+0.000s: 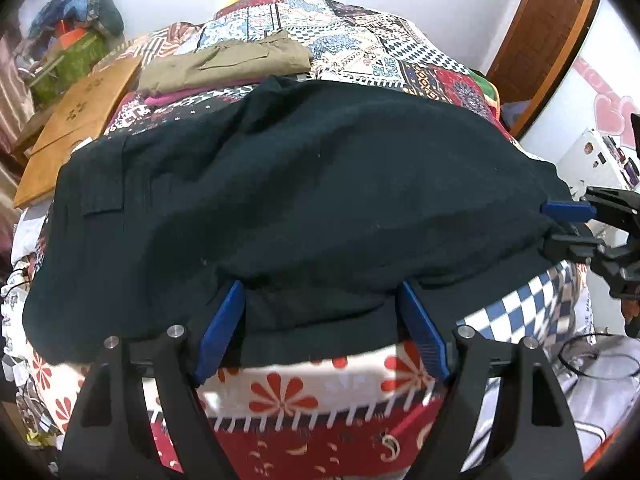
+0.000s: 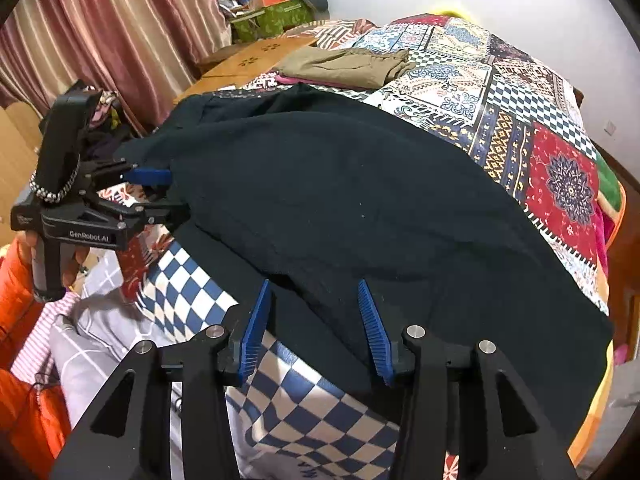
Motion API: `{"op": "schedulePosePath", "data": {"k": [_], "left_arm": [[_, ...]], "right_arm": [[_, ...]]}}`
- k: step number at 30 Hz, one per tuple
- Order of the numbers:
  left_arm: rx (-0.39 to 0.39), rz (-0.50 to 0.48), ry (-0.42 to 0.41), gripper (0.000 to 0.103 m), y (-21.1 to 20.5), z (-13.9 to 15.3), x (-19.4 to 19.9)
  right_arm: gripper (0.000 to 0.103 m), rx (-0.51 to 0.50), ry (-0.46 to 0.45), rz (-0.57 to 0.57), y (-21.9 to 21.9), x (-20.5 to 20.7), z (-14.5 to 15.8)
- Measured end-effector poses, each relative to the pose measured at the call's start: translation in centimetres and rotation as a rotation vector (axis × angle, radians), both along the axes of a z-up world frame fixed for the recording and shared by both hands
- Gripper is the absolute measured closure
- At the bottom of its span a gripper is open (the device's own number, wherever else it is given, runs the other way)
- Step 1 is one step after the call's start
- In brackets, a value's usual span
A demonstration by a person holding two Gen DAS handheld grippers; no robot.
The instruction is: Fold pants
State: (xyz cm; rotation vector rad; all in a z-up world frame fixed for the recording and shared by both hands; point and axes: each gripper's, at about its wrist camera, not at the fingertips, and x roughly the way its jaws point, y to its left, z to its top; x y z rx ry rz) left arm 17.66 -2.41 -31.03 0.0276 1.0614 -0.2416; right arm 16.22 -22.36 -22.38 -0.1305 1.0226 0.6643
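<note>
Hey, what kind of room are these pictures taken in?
Most likely a bedroom in a home. A bed with a patchwork bedspread fills the view, dark pants spread across it, folded khaki pants behind, and curtains along the wall.

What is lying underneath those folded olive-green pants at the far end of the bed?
A strip of magenta cloth peeks out below the olive pants, and both rest on the patchwork bedspread. What that cloth is, or whether more lies beneath, is covered.
</note>
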Motion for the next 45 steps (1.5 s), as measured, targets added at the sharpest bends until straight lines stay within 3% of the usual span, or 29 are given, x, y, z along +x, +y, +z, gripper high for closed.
{"op": "schedulePosePath", "data": {"k": [3,5,7,9,10,22,27,30,37,41,45], "left_arm": [[0.022,-0.003,-0.031,0.026,-0.4,0.1,0.3],[0.027,-0.013,-0.051,0.035,-0.5,0.3,0.3],[0.016,-0.033,-0.054,0.047,-0.6,0.4,0.2],[-0.002,-0.060,-0.052,0.063,-0.8,0.5,0.1],[-0.003,-0.065,-0.052,0.065,-0.8,0.5,0.0],[-0.034,-0.072,-0.053,0.097,-0.7,1.4,-1.5],[-0.021,-0.073,-0.068,0.099,-0.8,1.8,-2.2],[-0.029,-0.065,-0.069,0.099,-0.8,1.9,-2.2],[-0.039,-0.082,-0.084,0.101,-0.6,2.6,-3.2],[-0.029,-0.081,-0.046,0.101,-0.2,1.6,-3.6],[-0.053,-0.017,-0.005,0.100,1.5,1.0,-3.3]], "right_arm": [[0.061,-0.027,-0.030,0.001,0.6,0.0,-0.1],[0.063,-0.037,-0.037,0.003,0.8,0.2,-0.2],[0.081,-0.037,-0.050,0.000,0.8,0.2,-0.1],[0.087,-0.024,-0.052,-0.001,0.6,0.4,0.0],[0.089,-0.017,-0.050,0.000,0.6,0.4,0.0],[0.095,0.041,-0.023,0.010,-0.1,-0.6,0.6],[0.099,0.082,-0.003,0.027,-0.6,-1.3,1.3],[0.099,0.031,-0.041,0.030,-0.4,-1.9,1.5],[0.099,0.050,-0.042,-0.005,-1.0,-1.4,1.8],[0.099,0.043,-0.062,-0.003,-0.9,-1.2,2.2],[0.097,0.038,-0.076,-0.012,-0.9,-0.8,2.8]]}}
